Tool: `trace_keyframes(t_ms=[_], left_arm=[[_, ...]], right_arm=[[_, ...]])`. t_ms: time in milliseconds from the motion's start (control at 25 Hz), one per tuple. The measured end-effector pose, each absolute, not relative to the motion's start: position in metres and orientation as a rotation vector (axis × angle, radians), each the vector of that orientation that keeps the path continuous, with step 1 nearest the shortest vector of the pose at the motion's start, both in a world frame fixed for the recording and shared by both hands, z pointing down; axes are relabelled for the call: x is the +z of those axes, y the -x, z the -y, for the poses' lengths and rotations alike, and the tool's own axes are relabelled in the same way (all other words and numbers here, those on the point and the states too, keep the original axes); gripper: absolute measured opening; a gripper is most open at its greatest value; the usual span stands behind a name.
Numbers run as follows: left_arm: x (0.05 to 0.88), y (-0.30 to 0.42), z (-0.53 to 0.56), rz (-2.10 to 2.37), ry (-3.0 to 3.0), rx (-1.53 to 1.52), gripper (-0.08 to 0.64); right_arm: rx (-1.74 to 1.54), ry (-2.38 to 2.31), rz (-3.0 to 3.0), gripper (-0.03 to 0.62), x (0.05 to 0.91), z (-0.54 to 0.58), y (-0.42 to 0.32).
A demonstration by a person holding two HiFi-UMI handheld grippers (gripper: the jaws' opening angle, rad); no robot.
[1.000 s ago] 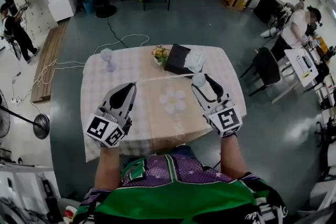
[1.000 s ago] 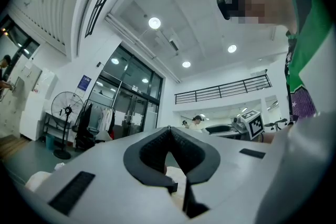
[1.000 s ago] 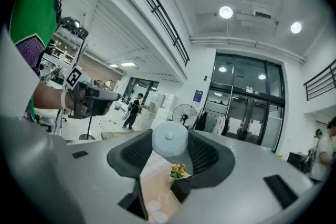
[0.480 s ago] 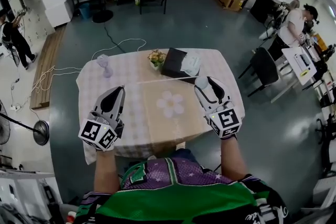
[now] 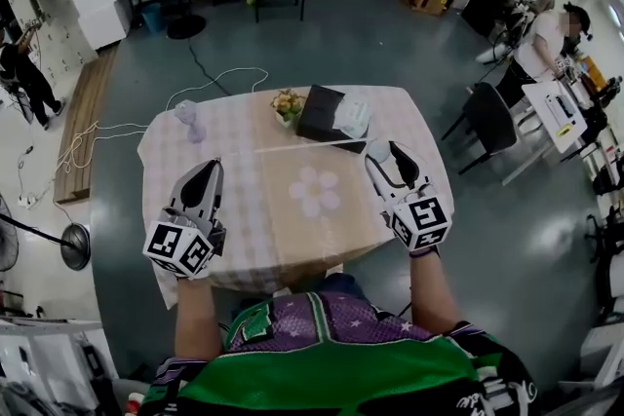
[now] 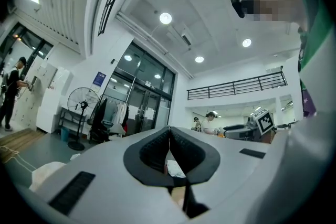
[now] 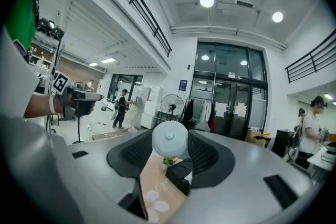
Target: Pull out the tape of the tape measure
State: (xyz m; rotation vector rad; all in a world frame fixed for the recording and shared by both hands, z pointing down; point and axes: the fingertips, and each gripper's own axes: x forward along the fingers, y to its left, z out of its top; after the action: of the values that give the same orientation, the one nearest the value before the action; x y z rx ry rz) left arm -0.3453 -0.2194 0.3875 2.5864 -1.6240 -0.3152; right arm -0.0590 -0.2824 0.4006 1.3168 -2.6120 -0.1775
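While I am looking steeply down, the table (image 5: 244, 127) is filling the middle of the head view, carrying a beige mat (image 5: 292, 231) and, at its far edge, a black box (image 5: 320, 112). My left gripper (image 5: 207, 170) is hanging over the table's left side, jaws pressed together. My right gripper (image 5: 387, 159) is clamping the round white tape measure (image 7: 169, 139) above the right side.

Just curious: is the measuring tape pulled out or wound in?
Out: a thin tape stretches from the white case to the left gripper.
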Motion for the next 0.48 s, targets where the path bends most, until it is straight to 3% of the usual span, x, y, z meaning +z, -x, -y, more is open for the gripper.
trace_keyframes(t_ms=[480], left_arm=[[0.443, 0.324, 0.242, 1.563, -2.526, -0.192, 0.025]], right_arm=[[-0.016, -1.227, 2.608, 0.218, 0.457, 0.303, 0.071]])
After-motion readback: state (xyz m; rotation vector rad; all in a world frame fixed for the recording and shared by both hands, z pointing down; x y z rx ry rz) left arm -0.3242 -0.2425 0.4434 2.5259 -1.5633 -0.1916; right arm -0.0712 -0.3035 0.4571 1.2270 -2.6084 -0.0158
